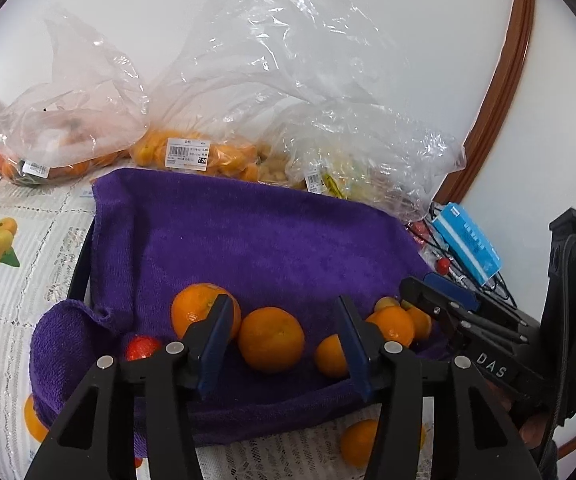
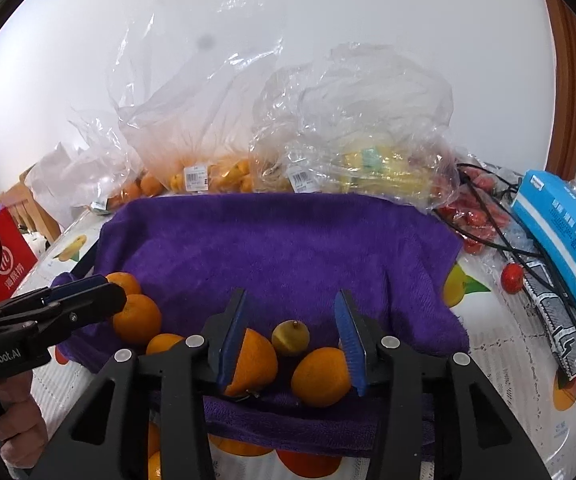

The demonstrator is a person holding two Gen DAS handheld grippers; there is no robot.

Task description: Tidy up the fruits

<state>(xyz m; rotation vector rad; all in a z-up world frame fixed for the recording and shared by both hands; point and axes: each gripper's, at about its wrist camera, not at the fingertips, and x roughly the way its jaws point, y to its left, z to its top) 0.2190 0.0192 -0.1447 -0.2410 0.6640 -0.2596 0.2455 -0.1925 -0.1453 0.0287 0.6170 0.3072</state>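
The right gripper (image 2: 291, 340) is hanging part-open, gripping nothing, oranges (image 2: 319, 376) lying loose just below on the purple towel (image 2: 288, 248); looks like release, next fetching bagged fruit (image 2: 216, 178) ahead.

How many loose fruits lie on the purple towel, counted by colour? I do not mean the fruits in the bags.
On the towel, left wrist view:
Orange fruits: 5
Yellow fruit: 1
Red fruit, at the towel's left fold: 1
Total: 7
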